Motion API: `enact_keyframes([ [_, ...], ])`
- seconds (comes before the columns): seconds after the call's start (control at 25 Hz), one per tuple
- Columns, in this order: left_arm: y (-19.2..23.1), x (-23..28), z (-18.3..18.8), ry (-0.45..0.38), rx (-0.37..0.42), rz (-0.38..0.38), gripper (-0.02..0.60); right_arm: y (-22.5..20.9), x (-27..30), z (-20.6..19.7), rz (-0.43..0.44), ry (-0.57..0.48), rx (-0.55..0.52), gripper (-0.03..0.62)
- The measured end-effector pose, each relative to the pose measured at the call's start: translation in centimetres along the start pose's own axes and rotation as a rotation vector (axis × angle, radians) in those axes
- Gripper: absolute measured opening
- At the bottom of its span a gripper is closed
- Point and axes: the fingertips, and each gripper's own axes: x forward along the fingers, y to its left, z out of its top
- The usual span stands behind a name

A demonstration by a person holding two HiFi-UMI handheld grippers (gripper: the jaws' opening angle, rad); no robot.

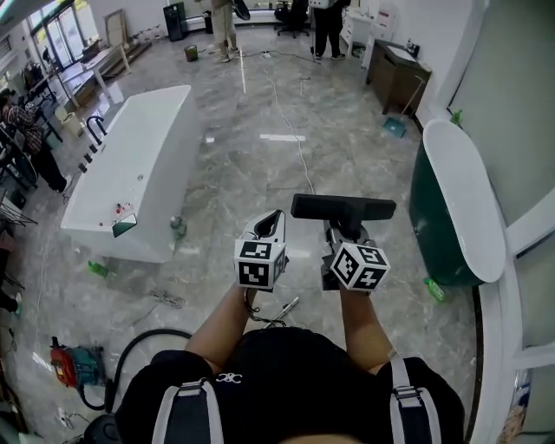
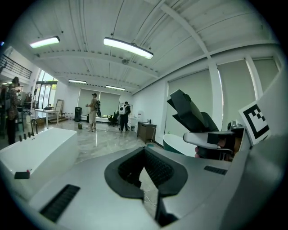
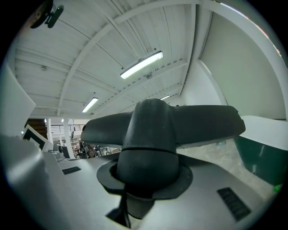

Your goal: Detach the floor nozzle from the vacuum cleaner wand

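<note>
**Inspector:** Posture of the arms?

**Assessor:** The left forearm (image 1: 227, 316) and right forearm (image 1: 364, 321) reach forward from the chest, side by side and close together, well above the floor (image 1: 260, 156). The left gripper (image 1: 276, 217) points ahead and a little downward. The right gripper (image 1: 338, 227) points about level.

**Inspector:** Condition of each tool?

**Assessor:** In the left gripper view, the left gripper (image 2: 145, 155) has its jaws closed together with nothing between them. In the right gripper view, the right gripper (image 3: 150, 179) is clamped on the neck of the floor nozzle (image 3: 153, 130).

**Inspector:** Location of the nozzle?

**Assessor:** The floor nozzle (image 1: 347, 206) is held in the air in front of the person. Its black head lies crosswise beyond the right jaws. It also shows at the right of the left gripper view (image 2: 191, 114).

**Inspector:** Counts?

**Assessor:** Two grippers and one nozzle. There are two tubs: a white bathtub (image 1: 130, 165) on the left and a green bathtub (image 1: 451, 217) on the right. Two people (image 1: 224, 26) stand at the far end, and one person (image 1: 30, 139) is at the left edge.

**Inspector:** Surface and room?

**Assessor:** The floor is polished grey, marble-patterned tile, with a cable (image 1: 295, 139) trailing across it and a black hose (image 1: 139, 347) near the person's feet. A brown cabinet (image 1: 399, 78) stands by the right wall. The ceiling (image 2: 90, 27) is white and carries strip lights (image 2: 128, 47).
</note>
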Motion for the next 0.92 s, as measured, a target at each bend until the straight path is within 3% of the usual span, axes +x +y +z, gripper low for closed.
enact_keyframes([
  [0.32, 3.2, -1.9, 0.9, -0.023, -0.002, 0.055, 0.008, 3.3, 1.5, 1.4, 0.05, -0.034, -0.025, 0.121],
  [0.72, 2.5, 0.1, 1.8, -0.015, 0.053, 0.038, 0.008, 2.1, 2.0, 2.6, 0.036, -0.059, -0.011, 0.121],
  [0.92, 1.4, 1.4, 1.5, -0.015, 0.122, 0.051, 0.008, 0.2, 2.0, 2.5, 0.023, -0.05, 0.005, 0.121],
])
